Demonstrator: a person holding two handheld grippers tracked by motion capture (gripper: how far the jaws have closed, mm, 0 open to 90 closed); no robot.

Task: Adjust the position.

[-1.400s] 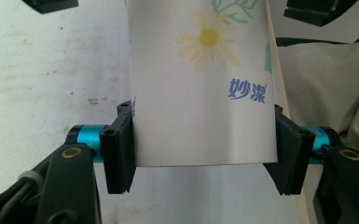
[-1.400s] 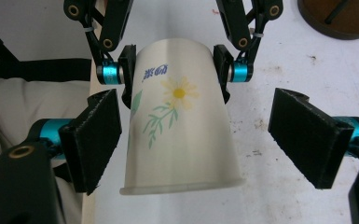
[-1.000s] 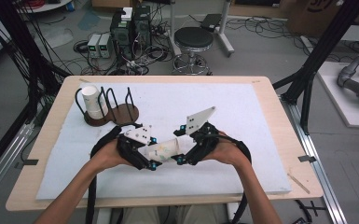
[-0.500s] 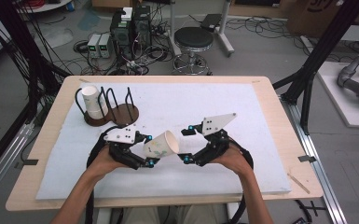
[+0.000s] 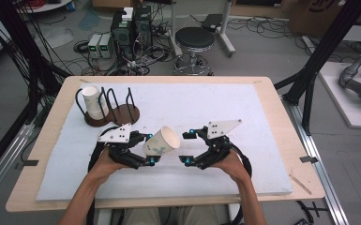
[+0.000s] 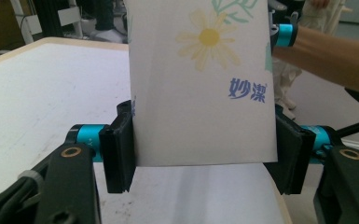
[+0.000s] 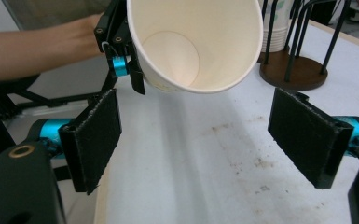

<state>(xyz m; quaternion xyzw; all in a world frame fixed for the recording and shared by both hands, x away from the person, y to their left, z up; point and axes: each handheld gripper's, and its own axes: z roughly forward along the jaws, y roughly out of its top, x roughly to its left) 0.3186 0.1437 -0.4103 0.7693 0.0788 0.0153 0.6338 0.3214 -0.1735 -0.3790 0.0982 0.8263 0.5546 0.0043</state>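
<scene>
White matting (image 5: 244, 112) is covering most of the wooden tabletop (image 5: 281, 117), and behind it a round stool (image 5: 194, 40) and a tangle of cables and boxes are sitting on the grey floor. At the far left corner of the matting a dark wooden cup rack (image 5: 115, 110) with black wire hoops is standing, and a stack of paper cups (image 5: 92, 99) is lying in its leftmost hoop.

Near the front edge, a person's hands are holding both tools. The left claw (image 5: 146, 150) is pinching a paper cup (image 5: 161, 140) above the matting; in the left gripper view its two black pads are pressing on either side of the cup's lower wall (image 6: 200, 88), which is showing a yellow daisy print and blue lettering. The cup is tilting so that its open mouth is facing toward the right claw (image 5: 186, 147).

The right claw is standing spread wide, its pads well apart and touching nothing. In the right gripper view the cup's open rim and bare inside (image 7: 191, 46) are hanging just beyond and above the gap between those pads (image 7: 95, 135), with the rack's base (image 7: 291, 72) behind at the right.
</scene>
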